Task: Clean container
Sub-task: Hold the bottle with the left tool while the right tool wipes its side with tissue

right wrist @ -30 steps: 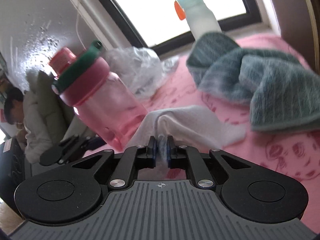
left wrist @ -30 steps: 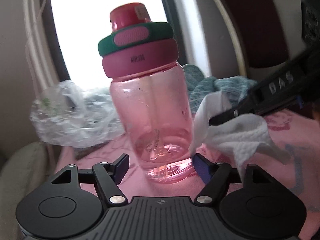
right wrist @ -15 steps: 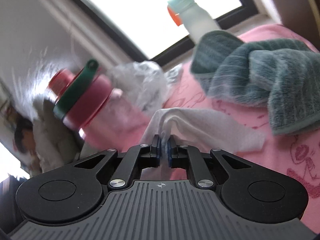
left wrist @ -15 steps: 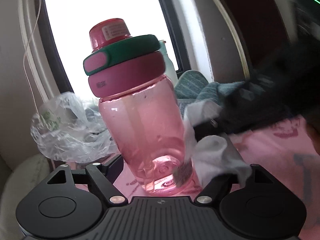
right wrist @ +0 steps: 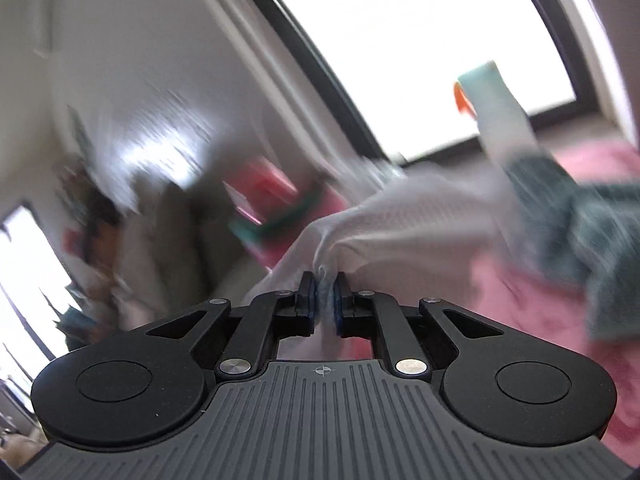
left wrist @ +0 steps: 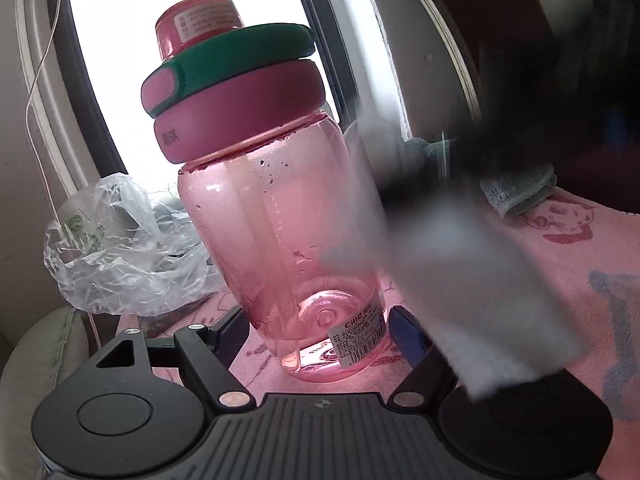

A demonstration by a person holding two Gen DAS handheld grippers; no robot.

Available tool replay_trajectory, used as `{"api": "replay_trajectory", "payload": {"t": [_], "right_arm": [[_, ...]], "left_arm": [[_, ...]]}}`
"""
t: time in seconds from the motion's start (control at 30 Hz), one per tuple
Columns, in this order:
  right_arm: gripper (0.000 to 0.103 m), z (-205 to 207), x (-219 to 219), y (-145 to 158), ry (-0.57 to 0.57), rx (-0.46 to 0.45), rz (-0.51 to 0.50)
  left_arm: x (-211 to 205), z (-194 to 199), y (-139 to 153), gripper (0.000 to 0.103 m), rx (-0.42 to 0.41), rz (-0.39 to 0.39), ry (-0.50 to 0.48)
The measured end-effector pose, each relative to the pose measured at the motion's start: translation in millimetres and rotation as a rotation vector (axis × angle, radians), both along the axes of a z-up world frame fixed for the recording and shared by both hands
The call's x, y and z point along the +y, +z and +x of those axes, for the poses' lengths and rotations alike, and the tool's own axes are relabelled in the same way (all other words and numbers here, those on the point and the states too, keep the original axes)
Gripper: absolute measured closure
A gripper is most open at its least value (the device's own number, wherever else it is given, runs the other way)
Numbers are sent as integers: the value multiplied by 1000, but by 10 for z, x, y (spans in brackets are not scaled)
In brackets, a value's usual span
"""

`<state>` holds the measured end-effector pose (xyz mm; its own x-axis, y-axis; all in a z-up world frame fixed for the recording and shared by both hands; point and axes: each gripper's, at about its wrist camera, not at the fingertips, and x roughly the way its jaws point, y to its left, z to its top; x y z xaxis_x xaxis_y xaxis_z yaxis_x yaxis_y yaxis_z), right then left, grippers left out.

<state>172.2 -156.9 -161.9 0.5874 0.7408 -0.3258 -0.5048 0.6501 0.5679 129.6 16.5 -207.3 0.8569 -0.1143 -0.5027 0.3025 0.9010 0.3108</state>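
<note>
Left wrist view: we've got the pink bottle (left wrist: 280,216) standing on the pink cloth (left wrist: 580,248), cap up and leaning left, with the left gripper (left wrist: 320,330) having just closed in to clamp its base. It looks light, stiff and slick, so low on the body seems right, while our right gripper (right wrist: 325,300) pinches the white wipe (right wrist: 400,232).

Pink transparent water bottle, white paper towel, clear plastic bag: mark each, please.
Pink transparent water bottle (left wrist: 280,240), left wrist view, body wall.
White paper towel (right wrist: 400,232), right wrist view, bunched middle.
Clear plastic bag (left wrist: 120,256), left wrist view, crumpled front.
</note>
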Motion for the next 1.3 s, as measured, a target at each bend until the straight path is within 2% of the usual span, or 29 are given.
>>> {"api": "replay_trajectory", "payload": {"t": [0.07,0.13,0.2,0.33,0.37,0.43,0.53,0.57,0.63,0.73,0.8,0.9,1.0,1.03,1.2,1.3], "right_arm": [[92,132,89,-178,-7,128,-75],[90,162,133,-215,-13,158,-93],[90,119,113,-151,-10,122,-84],[92,-113,-105,133,47,-81,126],[92,-120,-117,173,37,-96,141],[92,-52,-74,116,29,-54,82],[92,103,93,-133,32,104,-101],[92,113,114,-156,31,113,-125],[92,104,37,-114,5,92,-115],[92,139,-65,-103,-115,87,-77],[92,190,-104,-121,-187,86,-38],[87,294,-116,-169,-226,105,34],[86,428,3,-215,-184,136,63],[89,445,31,-219,-171,147,62],[91,281,-3,-164,-94,146,10],[91,94,-11,-155,-49,140,-15]], "left_arm": [[-30,-35,3,29,-2,7,0],[-37,-42,4,29,-2,2,0],[-45,-43,10,29,-2,1,-1],[-42,-46,18,29,0,-4,-8],[-35,-41,19,29,1,-8,-9],[-20,-27,18,29,2,-10,-14],[-30,-10,4,29,-2,11,-19],[-27,-2,9,28,2,6,-11],[-27,6,32,25,28,3,31],[-70,-84,67,20,49,46,110],[-87,-135,86,20,24,56,99],[-126,-114,92,21,-8,43,51],[-179,-114,55,24,-29,67,28],[-168,-114,53,22,-31,63,21],[-18,6,121,19,-12,-51,5],[-20,19,105,18,-14,-39,-6]]}}
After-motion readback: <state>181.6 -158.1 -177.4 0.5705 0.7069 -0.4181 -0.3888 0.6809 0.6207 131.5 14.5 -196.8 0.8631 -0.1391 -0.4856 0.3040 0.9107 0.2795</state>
